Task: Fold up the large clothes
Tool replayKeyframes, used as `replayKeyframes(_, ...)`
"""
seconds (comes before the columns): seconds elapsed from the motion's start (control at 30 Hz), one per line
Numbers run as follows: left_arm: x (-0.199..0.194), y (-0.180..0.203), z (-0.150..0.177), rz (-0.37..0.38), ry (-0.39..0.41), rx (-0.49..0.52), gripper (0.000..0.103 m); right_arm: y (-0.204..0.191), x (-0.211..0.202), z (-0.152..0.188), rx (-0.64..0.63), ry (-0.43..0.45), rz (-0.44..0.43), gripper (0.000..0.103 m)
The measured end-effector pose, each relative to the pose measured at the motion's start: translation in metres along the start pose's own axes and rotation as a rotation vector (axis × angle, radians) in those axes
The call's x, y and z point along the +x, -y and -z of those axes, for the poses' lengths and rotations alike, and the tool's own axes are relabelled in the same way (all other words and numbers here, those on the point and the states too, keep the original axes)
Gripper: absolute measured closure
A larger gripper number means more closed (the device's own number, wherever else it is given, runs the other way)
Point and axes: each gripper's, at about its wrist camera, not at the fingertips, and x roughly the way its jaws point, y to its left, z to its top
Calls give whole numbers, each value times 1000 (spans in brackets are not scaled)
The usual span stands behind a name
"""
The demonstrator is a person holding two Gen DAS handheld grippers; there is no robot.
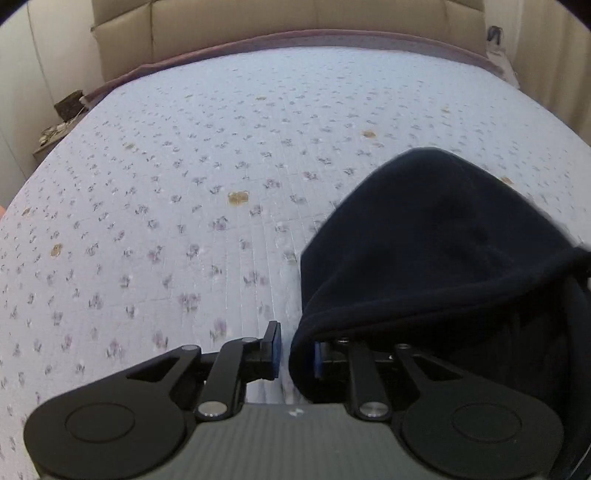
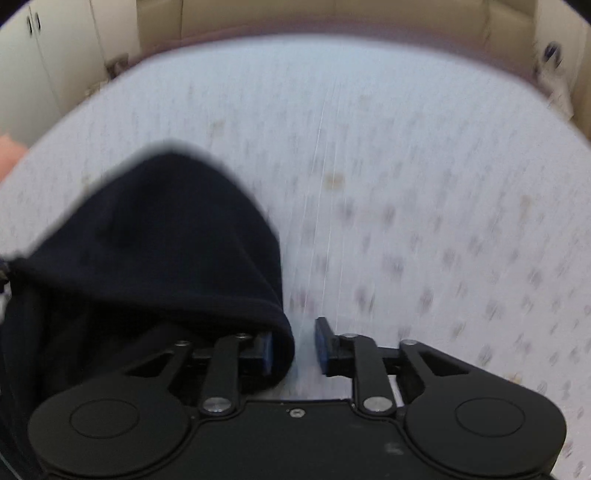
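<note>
Looks like a bedroom in someone's home. There's a big bed (image 1: pixel 221 166) with a pale floral sheet, a padded beige headboard (image 1: pixel 295 26) behind it, a cluttered little bedside table (image 1: pixel 55 129) off to one side, and cream cupboard doors (image 2: pixel 33 48) along the wall.

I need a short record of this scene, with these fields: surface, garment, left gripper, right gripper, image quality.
surface: bed with a pale floral sheet; beige padded headboard behind
garment: dark navy cloth, bunched, lying over one finger of each gripper
left gripper: open; cloth drapes over one finger, not pinched; sheet shows in the gap
right gripper: open; cloth over one finger, not pinched
image quality: left wrist view fairly sharp; right wrist view blurred
</note>
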Motion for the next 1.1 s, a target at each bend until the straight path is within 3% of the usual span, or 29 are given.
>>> replayKeyframes(0.07, -17, -8, 7, 46, 19, 39, 64, 5, -21, 0, -29, 18, -49, 60)
replayKeyframes(0.17, -50, -26, 15, 120, 66, 61, 36, 18, -61, 0, -56, 58, -143, 33)
replayKeyframes(0.2, -60, -34, 15, 162, 87, 54, 36, 21, -71, -2, -54, 75, -167, 27)
replayKeyframes(0.3, -76, -50, -4, 227, 178, -15, 36, 22, -76, -20, 0, 123, -215, 27)
replayKeyframes(0.37, -63, -50, -30, 251, 203, -92, 36, 17, -60, -40, 54, 142, -227, 27)
replayKeyframes(0.47, -17, -36, -68, 314, 147, -123, 36, 12, -16, -66, 98, 114, -221, 26)
replayKeyframes(0.57, 36, -20, -87, 299, 24, -91, 38, 8, 24, -80, 127, 45, -227, 26)
replayKeyframes(0.7, 80, -19, -83, 411, -118, -120, 37, 8, 54, -80, 133, -26, -257, 26)
replayKeyframes(0.77, 91, -20, -80, 415, -120, -121, 38, 7, 59, -80, 129, -26, -272, 23)
replayKeyframes(0.8, 90, -19, -81, 409, -115, -106, 39, 5, 59, -80, 117, -25, -286, 32)
replayKeyframes(0.83, 89, -15, -81, 391, -120, -83, 46, 1, 61, -81, 97, -32, -297, 65)
replayKeyframes(0.87, 87, -9, -81, 356, -117, -48, 62, -6, 60, -81, 64, -30, -290, 83)
replayKeyframes(0.9, 87, -6, -80, 334, -108, -23, 74, -14, 58, -80, 25, -17, -287, 88)
replayKeyframes(0.93, 82, -5, -81, 337, -99, -18, 94, -23, 51, -79, -20, 8, -275, 89)
replayKeyframes(1.0, 65, -5, -80, 336, -67, -34, 94, -35, 31, -76, -71, 62, -243, 89)
replayKeyframes(1.1, 17, -6, -69, 346, 48, -23, 94, -39, -18, -66, -101, 168, -239, 89)
